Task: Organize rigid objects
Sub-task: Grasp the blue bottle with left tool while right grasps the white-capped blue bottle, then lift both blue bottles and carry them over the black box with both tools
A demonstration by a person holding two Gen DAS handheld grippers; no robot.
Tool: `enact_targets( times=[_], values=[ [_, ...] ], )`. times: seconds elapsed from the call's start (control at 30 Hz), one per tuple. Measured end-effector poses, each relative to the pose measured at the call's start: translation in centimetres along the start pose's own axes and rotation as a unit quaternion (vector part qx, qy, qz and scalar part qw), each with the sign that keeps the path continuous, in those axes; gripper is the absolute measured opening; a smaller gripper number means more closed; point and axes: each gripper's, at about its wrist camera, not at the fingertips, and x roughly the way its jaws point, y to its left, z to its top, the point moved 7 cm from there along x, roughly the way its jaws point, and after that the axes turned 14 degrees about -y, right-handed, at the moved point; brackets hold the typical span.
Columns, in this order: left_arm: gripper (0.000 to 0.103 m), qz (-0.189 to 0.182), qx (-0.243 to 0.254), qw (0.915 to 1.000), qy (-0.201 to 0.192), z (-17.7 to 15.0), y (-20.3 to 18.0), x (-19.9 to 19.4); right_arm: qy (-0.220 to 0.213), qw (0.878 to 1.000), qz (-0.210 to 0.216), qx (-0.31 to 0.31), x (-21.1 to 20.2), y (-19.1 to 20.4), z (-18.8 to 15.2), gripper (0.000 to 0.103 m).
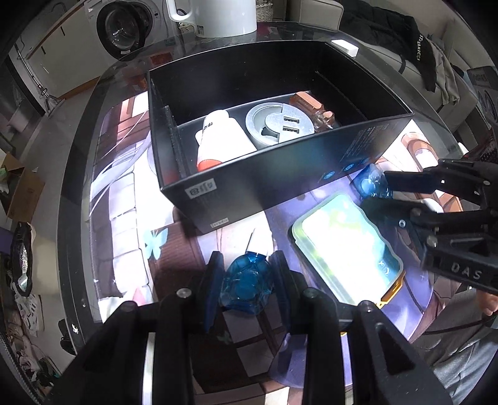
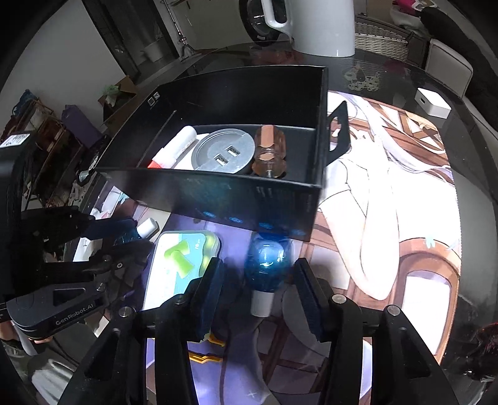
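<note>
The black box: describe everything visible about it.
The black box is an open-topped rectangular carton, matte, looking like cardboard, with small blue icons and a label on its outer walls. It stands upright on the illustrated mat. Inside lie a white bottle with a red cap, a round grey USB hub and an amber screwdriver handle. A blue bottle lies close against its near wall; contact is unclear.

A home: washing machine (image 1: 124, 28), white kettle (image 1: 218, 15), wicker basket (image 2: 379, 37), sofa with clothes (image 1: 404, 40).
</note>
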Motion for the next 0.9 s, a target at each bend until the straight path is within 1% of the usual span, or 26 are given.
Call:
enact_targets(
  times=[0.03, 0.07, 0.13, 0.2, 0.27, 0.37, 0.57, 0.73, 0.9],
  values=[
    [0.045, -0.002, -0.003, 1.0, 0.002, -0.1, 0.1, 0.0, 0.002, 1.0, -0.001, -0.008, 0.1, 0.1, -0.1, 0.033],
    [0.05, -0.005, -0.006, 1.0, 0.005, -0.2, 0.2, 0.0, 0.001, 1.0, -0.003, -0.015, 0.0, 0.1, -0.1, 0.03],
    [0.05, -0.006, -0.01, 0.9999, 0.005, -0.4, 0.3, -0.1, 0.002, 1.0, 0.0, -0.017, 0.0, 0.1, -0.2, 0.03],
    [0.047, -0.006, -0.006, 1.0, 0.005, -0.4, 0.3, -0.1, 0.003, 1.0, 0.0, -0.017, -0.1, 0.0, -0.3, 0.03],
    [0.029, -0.007, -0.004, 1.0, 0.004, -0.3, 0.1, -0.3, 0.003, 1.0, 0.0, -0.017, 0.0, 0.0, -0.4, 0.03],
    [0.029, -0.007, 0.004, 1.0, 0.004, -0.2, -0.2, -0.3, 0.003, 1.0, 0.0, -0.015, -0.1, -0.2, -0.6, 0.03],
    [0.029, -0.009, 0.0, 1.0, -0.001, 0.1, -0.2, -0.6, 0.004, 1.0, 0.005, -0.01, 0.0, -0.2, -0.4, 0.03],
    [0.029, -0.011, 0.005, 0.9997, -0.019, 0.5, -0.3, -1.7, -0.001, 1.0, 0.009, -0.006, -0.3, -0.1, -0.1, 0.03],
    [0.029, -0.018, 0.012, 0.9986, -0.048, 1.2, -0.7, -3.1, -0.026, 0.999, 0.018, -0.011, -1.7, 0.5, 0.4, 0.03]
  ],
)
